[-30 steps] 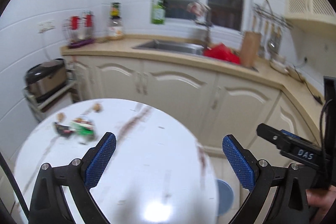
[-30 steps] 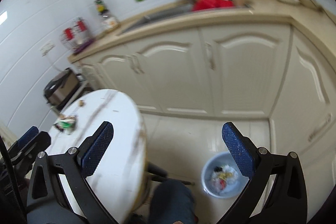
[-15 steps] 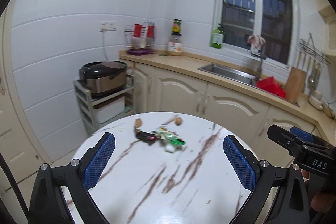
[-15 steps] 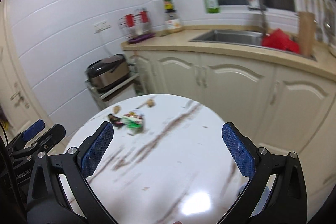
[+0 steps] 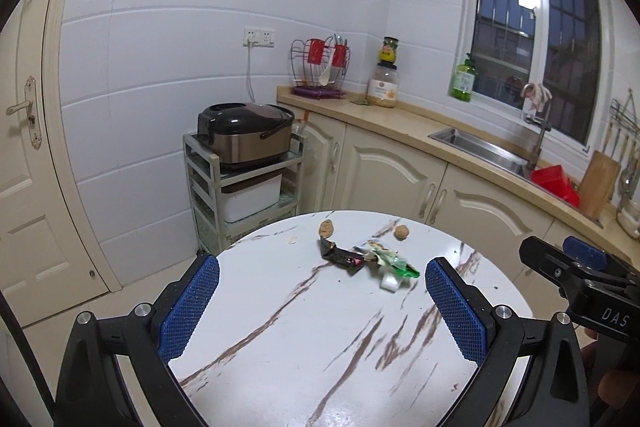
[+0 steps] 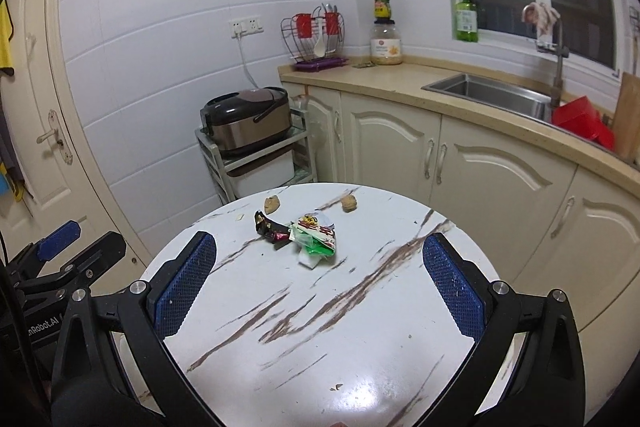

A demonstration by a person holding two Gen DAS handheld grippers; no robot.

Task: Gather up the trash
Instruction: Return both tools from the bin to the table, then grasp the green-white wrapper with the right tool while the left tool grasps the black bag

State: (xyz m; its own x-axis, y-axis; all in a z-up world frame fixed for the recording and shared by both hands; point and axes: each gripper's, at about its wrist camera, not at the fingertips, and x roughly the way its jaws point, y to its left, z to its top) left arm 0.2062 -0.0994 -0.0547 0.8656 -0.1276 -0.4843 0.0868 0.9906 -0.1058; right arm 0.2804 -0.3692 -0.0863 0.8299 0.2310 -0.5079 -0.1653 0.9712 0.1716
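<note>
Trash on far half of table (image 6: 360, 327): dark wrapper (image 6: 269, 229), green-white wrapper (image 6: 316, 233), two nut shells (image 6: 349, 203). Left tongs (image 5: 322, 307) and right tongs (image 6: 319, 285) wide, empty, well short. Approach step; next, reach forward, pinch one wrapper

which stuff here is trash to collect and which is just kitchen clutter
Trash: dark wrapper, green wrapper, white scrap, two nut shells.
Clutter: rice cooker, dish rack, jar, soap bottle.
</note>
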